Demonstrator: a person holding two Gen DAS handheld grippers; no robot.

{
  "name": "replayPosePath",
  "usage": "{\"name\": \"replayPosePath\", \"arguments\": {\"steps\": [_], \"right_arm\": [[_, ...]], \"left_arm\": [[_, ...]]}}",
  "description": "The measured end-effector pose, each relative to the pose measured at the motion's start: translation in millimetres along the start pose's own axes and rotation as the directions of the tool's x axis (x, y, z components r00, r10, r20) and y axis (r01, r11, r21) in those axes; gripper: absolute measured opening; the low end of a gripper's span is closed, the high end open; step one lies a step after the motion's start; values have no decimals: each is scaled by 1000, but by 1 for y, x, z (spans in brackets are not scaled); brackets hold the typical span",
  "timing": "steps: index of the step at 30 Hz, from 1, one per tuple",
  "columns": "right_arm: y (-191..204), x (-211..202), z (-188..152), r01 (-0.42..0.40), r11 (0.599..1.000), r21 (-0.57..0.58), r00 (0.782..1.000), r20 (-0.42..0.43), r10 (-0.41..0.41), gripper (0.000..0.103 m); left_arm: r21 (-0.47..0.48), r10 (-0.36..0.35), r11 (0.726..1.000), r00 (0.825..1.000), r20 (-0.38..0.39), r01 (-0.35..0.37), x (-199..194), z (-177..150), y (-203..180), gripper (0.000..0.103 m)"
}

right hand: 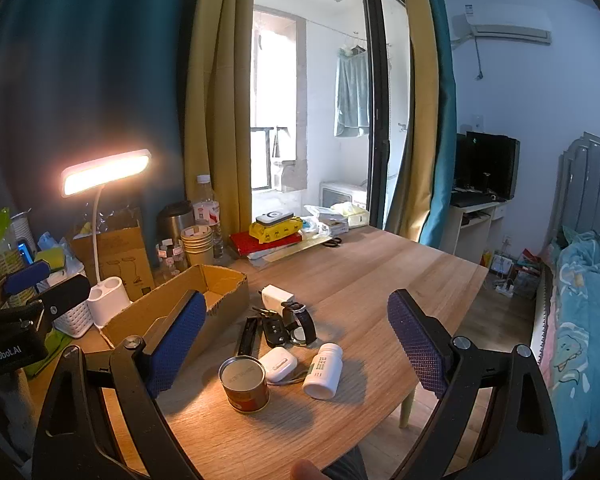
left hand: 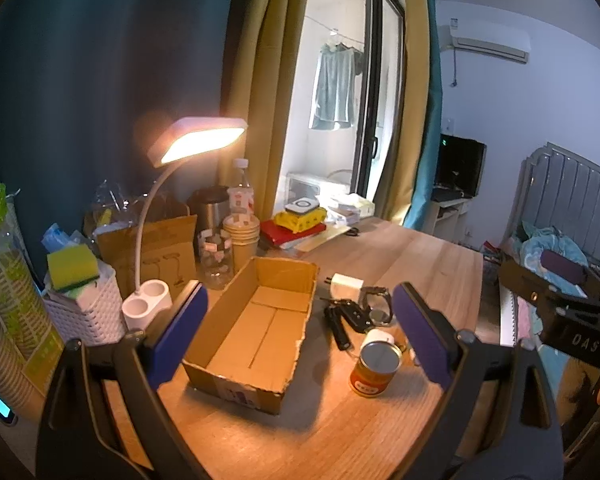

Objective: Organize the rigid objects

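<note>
Both tongs hover above the near edge of a pale wooden worktop [right hand: 380,280], each spread wide with nothing between its blue pads: the left tongs [left hand: 300,328] over the cardboard box, the right tongs [right hand: 296,344] over the loose items.

Nearest on the worktop stands an upright orange tin can [right hand: 245,383], lid up. Just right of it a white pill bottle [right hand: 323,369] lies on its side, long axis running from near-right to far-left, its cap end toward the camera. Between them, touching or nearly so, sits a white earbud case [right hand: 278,364]. Behind these lie a black car key [right hand: 273,330], a slim black stick-like object [right hand: 247,334] with its long axis pointing away from the camera, and a dark-strapped watch [right hand: 300,322] resting on its edge. Farther still is a white charger plug [right hand: 275,295].

Left of this cluster the open cardboard box [left hand: 256,320] lies empty, its long axis running away from the camera and slightly rightward in the left wrist view.

Beyond, a lit desk lamp [right hand: 106,172] stands by a white woven basket [left hand: 84,312], paper cups [right hand: 197,244], a water bottle [right hand: 207,208] and stacked books [right hand: 268,240]. Yellow and teal curtains frame a glass balcony door; at right are a bed [right hand: 580,300], a monitor [right hand: 490,164] and a wall air conditioner [right hand: 508,28]
</note>
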State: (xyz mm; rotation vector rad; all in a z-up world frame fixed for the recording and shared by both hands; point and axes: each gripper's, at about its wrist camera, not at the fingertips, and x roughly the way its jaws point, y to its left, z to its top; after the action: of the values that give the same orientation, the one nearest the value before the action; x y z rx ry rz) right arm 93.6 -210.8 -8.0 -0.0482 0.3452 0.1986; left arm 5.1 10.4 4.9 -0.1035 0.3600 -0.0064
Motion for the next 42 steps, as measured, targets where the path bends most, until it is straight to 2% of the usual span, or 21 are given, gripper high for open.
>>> {"name": "replayPosePath", "arguments": {"steps": [37, 42], "right_arm": [[8, 6, -8, -17, 1000, -5, 1000, -19, 17, 94], [10, 12, -8, -25, 1000, -15, 1000, -17, 24, 94]], "left_arm": [[-10, 10, 1000, 1000, 3, -10, 1, 0, 6, 94], [-12, 29, 1000, 999, -21, -29, 11, 0, 12, 94]]}}
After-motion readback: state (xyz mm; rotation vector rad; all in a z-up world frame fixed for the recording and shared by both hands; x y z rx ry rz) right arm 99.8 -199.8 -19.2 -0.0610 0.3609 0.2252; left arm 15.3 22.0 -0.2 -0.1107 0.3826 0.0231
